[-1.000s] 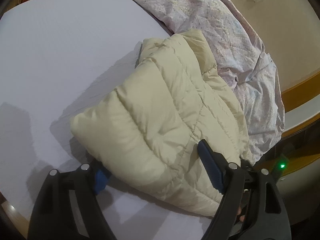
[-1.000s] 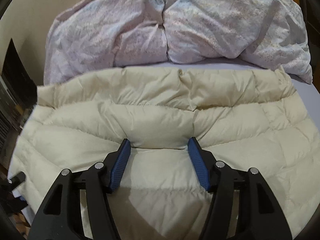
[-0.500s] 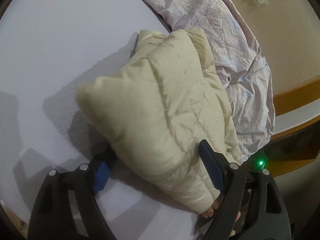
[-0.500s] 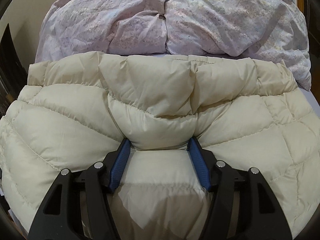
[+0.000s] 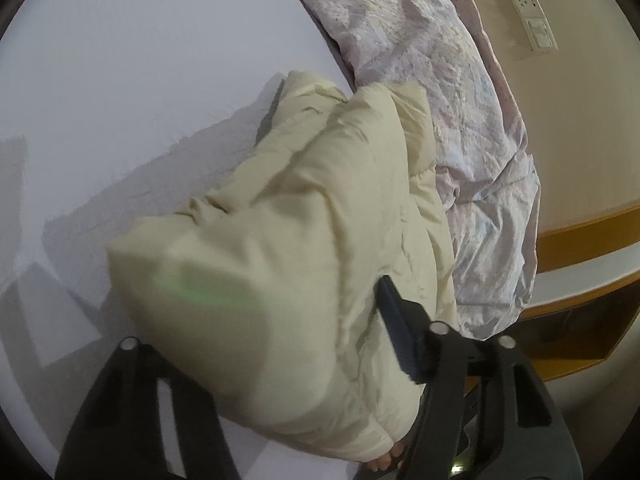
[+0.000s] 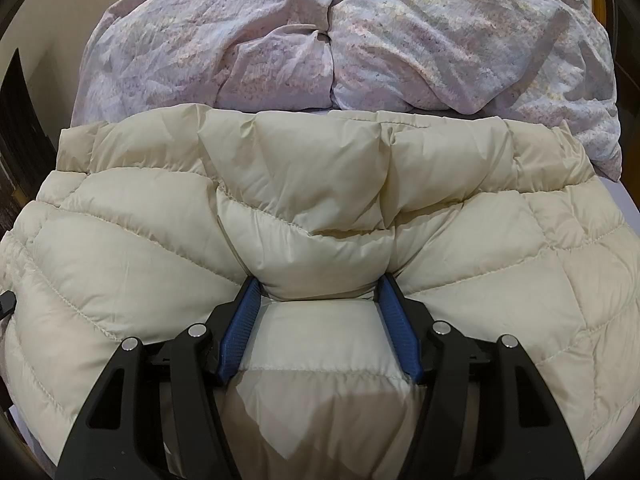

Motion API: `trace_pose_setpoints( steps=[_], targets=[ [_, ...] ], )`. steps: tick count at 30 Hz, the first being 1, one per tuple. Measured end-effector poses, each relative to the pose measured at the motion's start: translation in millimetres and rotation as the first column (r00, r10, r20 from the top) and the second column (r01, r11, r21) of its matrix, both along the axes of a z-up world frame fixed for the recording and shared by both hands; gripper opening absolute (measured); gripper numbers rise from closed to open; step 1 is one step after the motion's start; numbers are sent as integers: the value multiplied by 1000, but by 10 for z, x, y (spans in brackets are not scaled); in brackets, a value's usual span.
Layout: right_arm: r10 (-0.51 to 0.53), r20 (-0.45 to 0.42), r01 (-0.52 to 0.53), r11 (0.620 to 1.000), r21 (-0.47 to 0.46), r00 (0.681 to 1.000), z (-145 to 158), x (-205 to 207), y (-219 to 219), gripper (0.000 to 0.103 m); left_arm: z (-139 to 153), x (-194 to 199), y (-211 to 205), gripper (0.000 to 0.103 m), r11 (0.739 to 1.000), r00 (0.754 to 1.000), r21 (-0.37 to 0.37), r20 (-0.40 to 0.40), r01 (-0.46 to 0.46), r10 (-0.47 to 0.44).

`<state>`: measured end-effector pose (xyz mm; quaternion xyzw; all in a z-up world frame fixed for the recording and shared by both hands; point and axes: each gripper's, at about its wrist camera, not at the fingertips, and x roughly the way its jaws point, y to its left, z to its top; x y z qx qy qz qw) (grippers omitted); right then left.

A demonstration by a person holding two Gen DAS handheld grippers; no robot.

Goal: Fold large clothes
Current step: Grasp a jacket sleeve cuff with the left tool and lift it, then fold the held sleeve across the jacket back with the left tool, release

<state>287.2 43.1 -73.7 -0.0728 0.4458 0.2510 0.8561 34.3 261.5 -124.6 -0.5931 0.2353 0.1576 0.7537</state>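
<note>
Fingers of my left gripper (image 5: 256, 356) have just been closing, and in the left wrist view a thick fold of the cream down jacket (image 5: 288, 248) bulges between them. Only the right blue pad shows, pressed into the fabric; the jacket covers the left one, so I judge that the clamp is on, but I cannot see both contacts. This end of the jacket is bunched and raised over the lilac bed sheet (image 5: 120, 80), with the crumpled floral duvet (image 5: 460, 100) just beside it. Fingertips of a person's hand (image 5: 384, 462) peek out under the jacket at the bottom edge.

From the right wrist view, my right gripper (image 6: 318, 284) is clamped on a puffy quilted panel of the jacket (image 6: 320, 200), both blue pads sinking into its sides. The jacket spreads wide here, and its far edge lies against the duvet (image 6: 340, 40).

For this step, which I take to be folding the jacket over, I should keep both grips deep enough to hold every layer, because the shell looks slippery and the filling springs back. Both hands should travel together, so the fold line stays straight, and I should press the air out before I release.
</note>
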Motion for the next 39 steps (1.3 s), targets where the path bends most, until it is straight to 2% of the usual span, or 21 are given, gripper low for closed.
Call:
trace_pose_setpoints(
  steps=[6,9,14,22,27,39],
  targets=[
    [-1,2,1,1000,-1,1000,3,-1,8,63,21,10,56,37,1000,1000,-2,15,4,-4],
    [0,2,0,1000,-1,1000,3,2,1,63,76,40,50,27,1000,1000,23,20,18,-18],
    [0,4,0,1000,-7,1000,1,17,1,63,267,76,-1,20,995,998,94,35,42,-45],
    [4,7,-4,1000,-18,1000,39,50,-13,63,750,183,-230,18,971,985,221,123,94,-123],
    [5,15,-5,999,-36,1000,75,56,0,63,1023,291,-442,18,946,962,290,181,145,-203],
    [17,29,-15,998,-65,999,79,51,12,63,1276,554,-861,18,906,917,343,219,247,-332]
  ],
)
